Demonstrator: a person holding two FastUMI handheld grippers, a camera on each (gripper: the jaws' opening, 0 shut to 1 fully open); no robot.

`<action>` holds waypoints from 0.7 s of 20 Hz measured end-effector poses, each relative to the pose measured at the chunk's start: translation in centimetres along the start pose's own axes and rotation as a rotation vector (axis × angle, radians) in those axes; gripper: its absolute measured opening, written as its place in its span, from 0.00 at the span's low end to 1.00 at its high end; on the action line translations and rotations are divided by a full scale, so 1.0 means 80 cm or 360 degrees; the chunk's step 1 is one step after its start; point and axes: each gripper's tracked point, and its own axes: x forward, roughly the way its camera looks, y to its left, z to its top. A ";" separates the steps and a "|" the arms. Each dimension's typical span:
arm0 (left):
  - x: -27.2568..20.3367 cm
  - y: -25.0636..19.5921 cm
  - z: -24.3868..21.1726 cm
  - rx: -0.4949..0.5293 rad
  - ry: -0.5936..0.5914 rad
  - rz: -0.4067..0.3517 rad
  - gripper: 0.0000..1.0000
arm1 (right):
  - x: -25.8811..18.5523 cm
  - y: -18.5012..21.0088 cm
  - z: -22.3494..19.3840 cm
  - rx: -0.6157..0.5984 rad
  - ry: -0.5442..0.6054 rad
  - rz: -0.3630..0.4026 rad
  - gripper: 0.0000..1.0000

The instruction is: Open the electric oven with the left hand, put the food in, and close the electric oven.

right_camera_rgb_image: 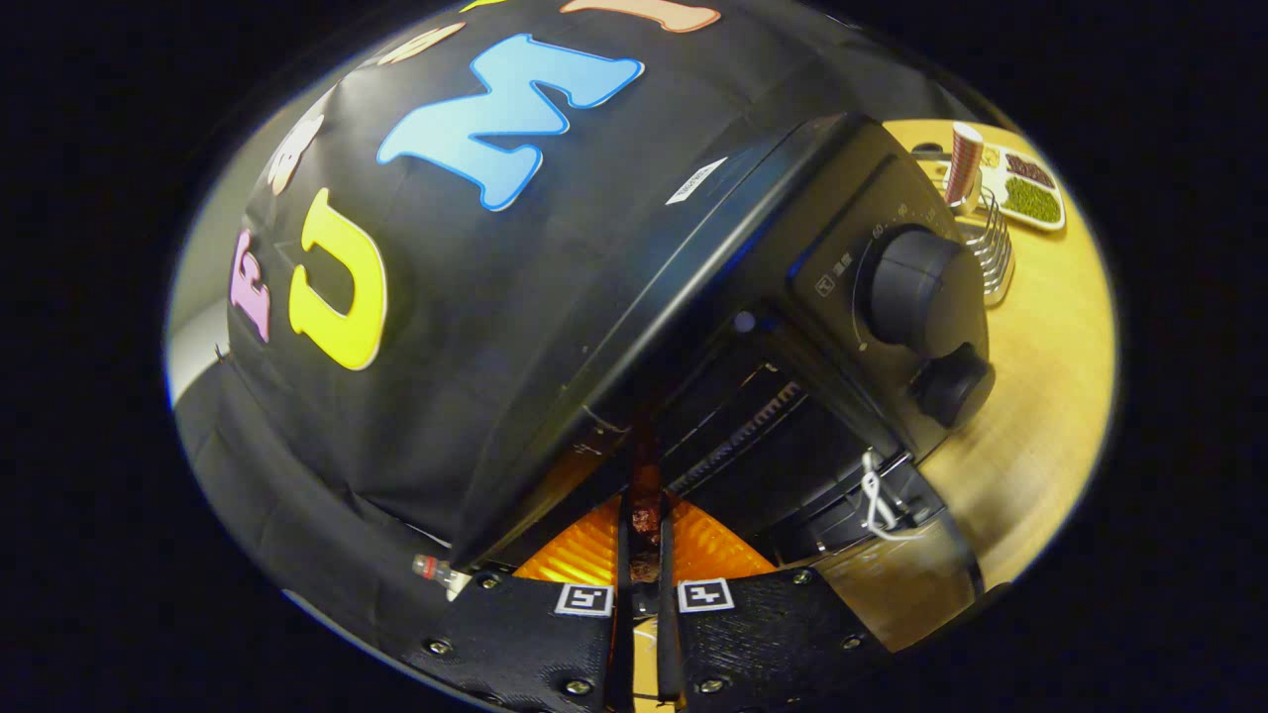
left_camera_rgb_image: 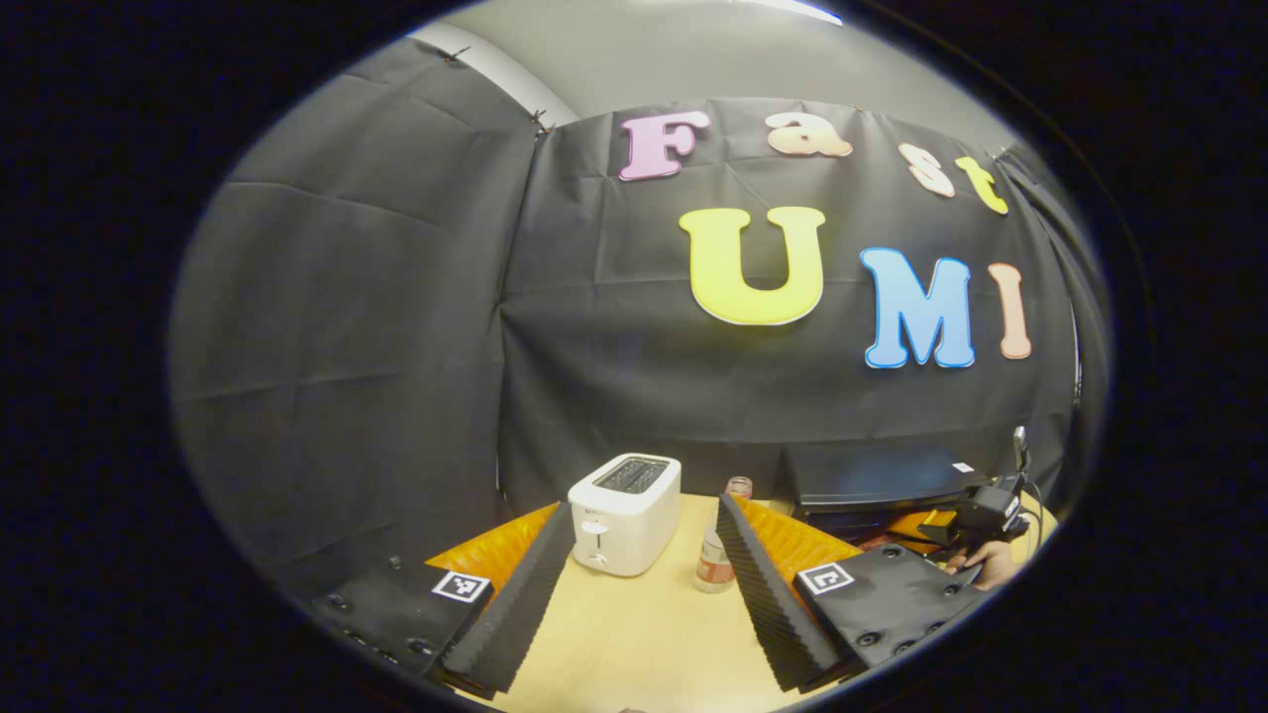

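Electric oven [right_camera_rgb_image: 792, 327]: a matte black metal box with two round knobs [right_camera_rgb_image: 916, 287] stacked on its right-hand panel, sitting on the pale wooden tabletop [right_camera_rgb_image: 1040, 396] against the black cloth wall. Seen from the right gripper view it tilts across the frame, its door dropped open at the bottom and a ridged wire rack visible in the dark cavity. A white cord loop [right_camera_rgb_image: 874, 495] hangs at the door's edge. The right gripper [right_camera_rgb_image: 644, 555] has its jaws drawn nearly together on a small dark reddish lump of food [right_camera_rgb_image: 646, 520], held at the oven's mouth. Beyond the oven stand a ribbed paper cup [right_camera_rgb_image: 963, 158], a chrome wire rack [right_camera_rgb_image: 991, 248] and a tray of green and brown food [right_camera_rgb_image: 1030, 193].

The left gripper view gives the wider room. The left gripper [left_camera_rgb_image: 644, 584] hangs over bare wood with its jaws spread wide and gripping nothing, their inner faces ribbed like sawteeth. Ahead is a glossy white two-slot toaster [left_camera_rgb_image: 624, 513], a clear bottle [left_camera_rgb_image: 715, 564] beside it and a small jar [left_camera_rgb_image: 738, 486] behind. Far right, a hand [left_camera_rgb_image: 981, 564] holds the other gripper up to the oven.
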 end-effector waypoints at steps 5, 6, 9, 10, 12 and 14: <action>0.001 -0.018 -0.003 0.0002 0.0004 -0.0026 0.91 | 0.000 -0.011 -0.003 -0.0177 -0.0023 -0.0078 0.17; 0.000 -0.022 -0.001 0.0004 0.0001 -0.0037 0.91 | -0.002 -0.017 0.000 -0.0209 -0.0018 -0.0102 0.21; -0.004 -0.034 0.002 0.0010 -0.0005 -0.0067 0.91 | -0.008 -0.026 0.003 -0.0255 -0.0003 -0.0140 0.47; -0.005 -0.038 0.005 0.0009 -0.0011 -0.0079 0.91 | -0.013 -0.024 0.003 -0.0244 0.0011 -0.0137 0.55; -0.009 -0.046 0.004 0.0010 -0.0015 -0.0100 0.97 | -0.019 -0.023 0.008 -0.0256 0.0009 -0.0130 0.61; -0.012 -0.056 0.006 -0.0002 -0.0022 -0.0123 1.00 | -0.031 -0.020 0.018 -0.0310 -0.0020 -0.0135 0.85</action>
